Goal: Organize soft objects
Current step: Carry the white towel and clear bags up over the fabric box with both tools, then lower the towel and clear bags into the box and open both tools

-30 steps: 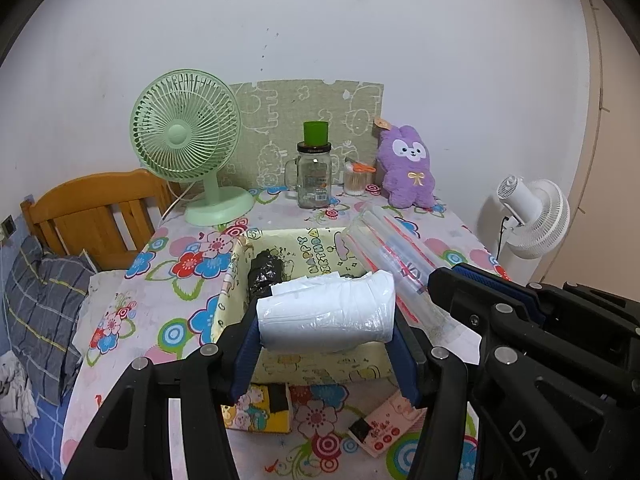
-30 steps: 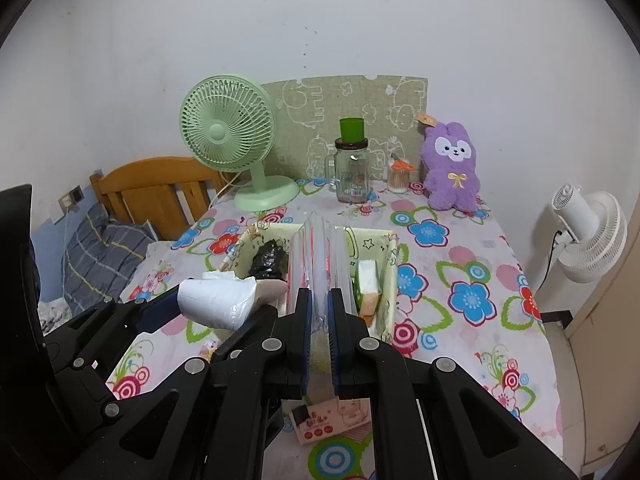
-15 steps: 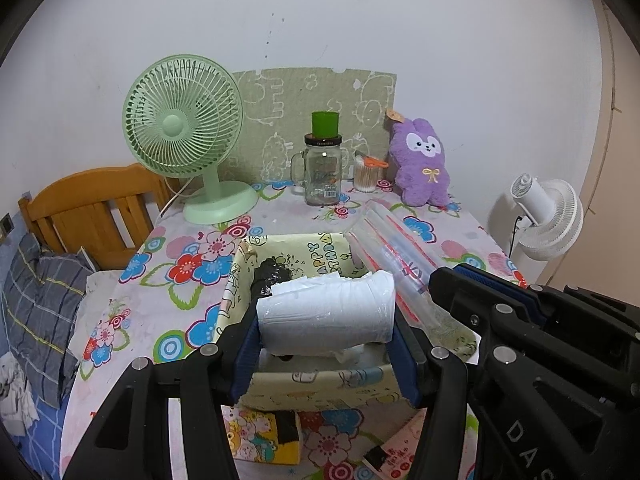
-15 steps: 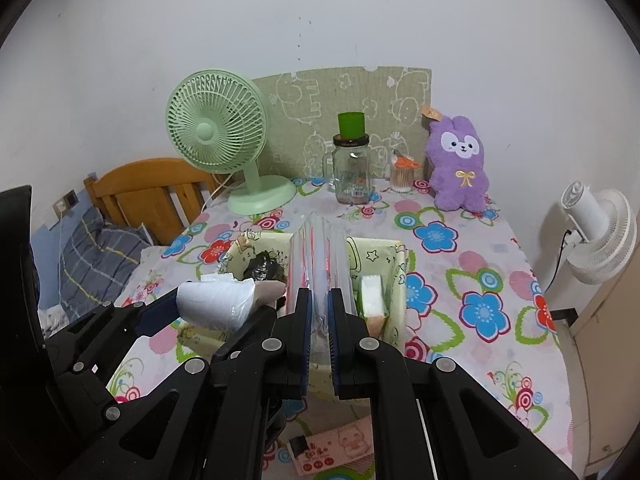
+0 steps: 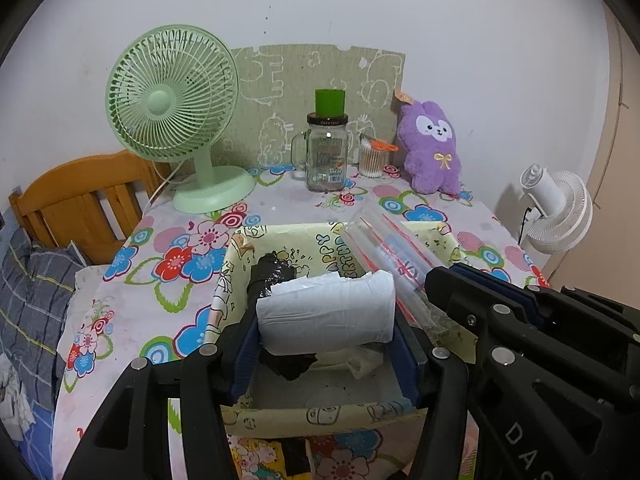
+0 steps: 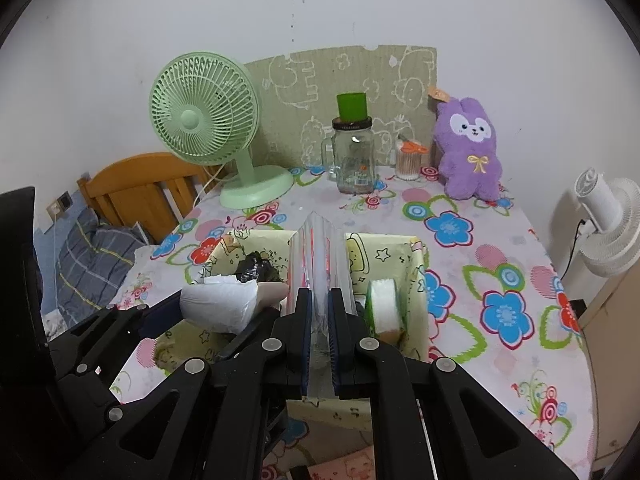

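My left gripper (image 5: 325, 330) is shut on a white roll of plastic bags (image 5: 326, 308), held crosswise just above the left compartment of a yellow cartoon-print box (image 5: 230, 276). A black bag roll (image 5: 272, 274) lies in that compartment, partly hidden by the white roll. My right gripper (image 6: 319, 300) is shut on a flat pack of clear zip bags (image 6: 318, 248) with red lines, which sticks forward over the box's middle divider. In the right compartment stands a white, green and yellow sponge (image 6: 384, 308). The right wrist view shows the white roll (image 6: 220, 306) at the left.
At the back of the flowered table stand a green desk fan (image 5: 172, 96), a glass jar with a green cap (image 5: 326, 156), a cotton swab pot (image 5: 372, 160) and a purple plush (image 5: 432, 148). A wooden chair (image 5: 80, 196) is left, a white fan (image 5: 556, 212) right.
Both grippers have moved forward and down over the yellow box, which now looks nearer and larger. Each keeps its hold on its item.
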`<state>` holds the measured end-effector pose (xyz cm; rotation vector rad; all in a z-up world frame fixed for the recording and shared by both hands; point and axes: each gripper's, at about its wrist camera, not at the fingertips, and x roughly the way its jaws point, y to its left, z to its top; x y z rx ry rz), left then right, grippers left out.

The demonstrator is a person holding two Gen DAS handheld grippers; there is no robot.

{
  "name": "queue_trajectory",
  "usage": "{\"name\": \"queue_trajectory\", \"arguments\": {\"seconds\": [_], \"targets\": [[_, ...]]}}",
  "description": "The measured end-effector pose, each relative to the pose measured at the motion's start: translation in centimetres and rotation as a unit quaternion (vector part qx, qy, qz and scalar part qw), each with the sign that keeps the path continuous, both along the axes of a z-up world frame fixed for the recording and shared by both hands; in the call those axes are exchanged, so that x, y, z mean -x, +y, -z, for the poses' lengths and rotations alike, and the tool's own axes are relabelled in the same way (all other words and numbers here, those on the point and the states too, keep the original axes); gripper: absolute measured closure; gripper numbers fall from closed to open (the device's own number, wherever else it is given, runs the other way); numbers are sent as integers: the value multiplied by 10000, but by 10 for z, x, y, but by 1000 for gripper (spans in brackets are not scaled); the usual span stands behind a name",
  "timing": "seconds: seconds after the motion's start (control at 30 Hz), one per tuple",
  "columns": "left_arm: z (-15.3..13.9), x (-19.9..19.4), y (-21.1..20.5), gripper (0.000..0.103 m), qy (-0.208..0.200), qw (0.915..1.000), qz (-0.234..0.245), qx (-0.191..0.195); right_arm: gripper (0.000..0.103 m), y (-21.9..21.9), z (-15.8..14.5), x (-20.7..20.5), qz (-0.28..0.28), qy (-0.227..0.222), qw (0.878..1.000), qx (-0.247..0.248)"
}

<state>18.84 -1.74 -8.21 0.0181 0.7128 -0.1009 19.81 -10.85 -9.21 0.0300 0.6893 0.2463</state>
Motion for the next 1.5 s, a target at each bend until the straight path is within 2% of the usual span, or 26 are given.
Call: {"name": "queue_trajectory", "arguments": {"seconds": [0.23, 0.43, 0.7, 0.93, 1.0, 1.03, 1.1, 1.13, 1.17, 1.33, 1.5], "targets": [[11, -7, 3, 27, 222, 9997, 60, -76, 93, 3, 15, -15, -118, 215, 9997, -49], [14, -6, 0, 16, 310, 9987, 349, -209, 93, 5, 22, -20, -192, 303, 9993, -75], [16, -9, 0, 15, 378, 9985, 332, -221, 93, 7, 27, -26, -354, 356, 9986, -171], [19, -11, -1, 15, 474, 9980, 360, -231, 89, 7, 31, -29, -405, 481, 9978, -212], [19, -10, -1, 15, 474, 9979, 371, -235, 85, 6, 31, -29, -396, 489, 9978, -201], [19, -10, -1, 15, 476, 9979, 375, -233, 79, 6, 31, -29, -388, 498, 9978, -197], [19, -8, -1, 15, 460, 9979, 385, -229, 62, 4, 31, -29, -381, 523, 9977, -218], [18, -7, -1, 15, 451, 9980, 381, -230, 43, 2, 31, -27, -357, 507, 9978, -234], [17, -6, -1, 15, 437, 9981, 383, -217, 33, 1, 30, -26, -332, 461, 9981, -244], [14, -2, -1, 14, 381, 9984, 371, -193, 32, -2, 25, -18, -294, 390, 9984, -271], [7, 3, -2, 13, 313, 9990, 305, -117, 21, -5, 18, -9, -208, 289, 9990, -287]]}}
